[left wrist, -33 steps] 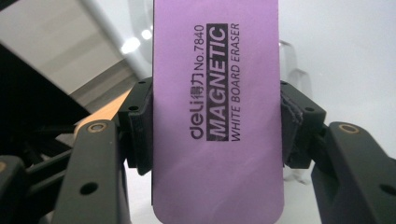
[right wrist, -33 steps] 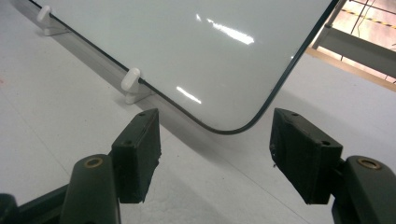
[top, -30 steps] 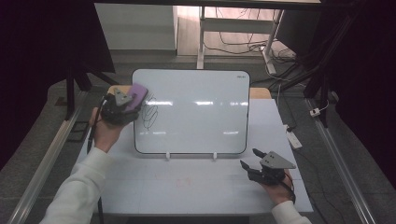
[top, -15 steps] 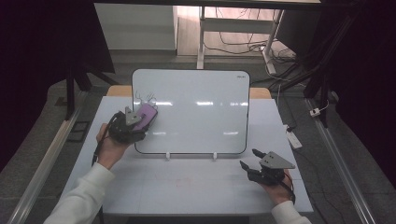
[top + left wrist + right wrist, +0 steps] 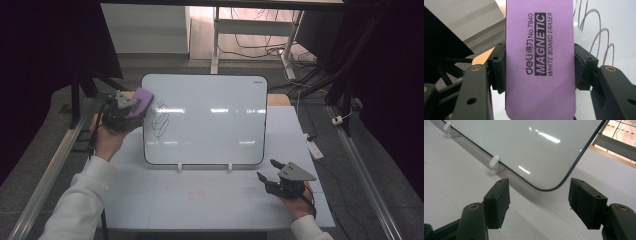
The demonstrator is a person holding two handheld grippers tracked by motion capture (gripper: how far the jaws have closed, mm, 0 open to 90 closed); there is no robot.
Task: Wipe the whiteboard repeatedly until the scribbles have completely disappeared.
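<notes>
Two grippers are working here: the left gripper [image 5: 131, 106] is clenching its fingers on the purple eraser [image 5: 540, 60] just beside the whiteboard [image 5: 210, 120] scribble [image 5: 160, 120] for wiping, while the right gripper [image 5: 539, 202] is idling, fingers released.

Lab or workshop, white table [image 5: 210, 200], metal rails [image 5: 47, 170], loose floor cables [image 5: 260, 47]

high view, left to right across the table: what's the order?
left gripper shut on the purple eraser → black scribble on the whiteboard → right gripper, jaws open, on the table
</notes>
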